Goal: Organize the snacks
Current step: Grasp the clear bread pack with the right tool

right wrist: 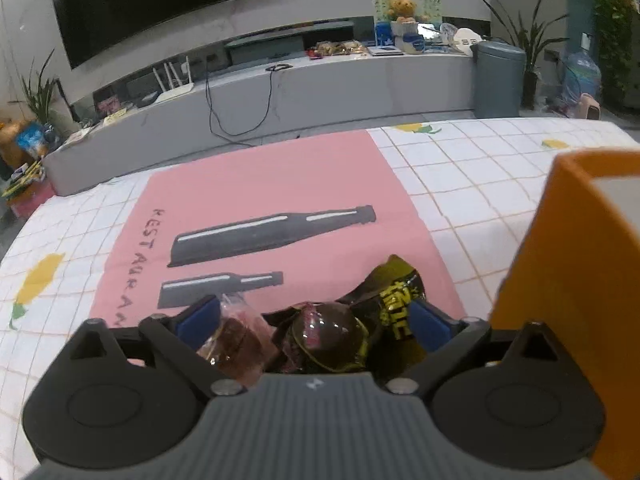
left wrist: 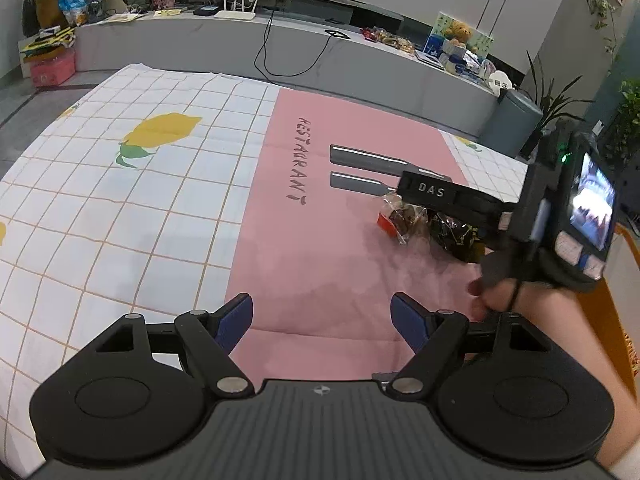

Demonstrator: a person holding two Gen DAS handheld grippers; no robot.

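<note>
Two snack packets lie on the pink panel of the tablecloth. One is a clear packet with brown contents and a red end. The other is a dark packet with yellow print. My right gripper stands wide open around both, its blue pads clear of them on either side. In the left wrist view the same clear packet and dark packet lie under the right gripper, which a gloved hand holds. My left gripper is open over bare pink cloth with nothing between its fingers.
An orange box stands close on the right of the snacks. Beyond the table's far edge is a low grey bench with a router, cables, more snacks and a teddy bear. A grey bin stands at its right end.
</note>
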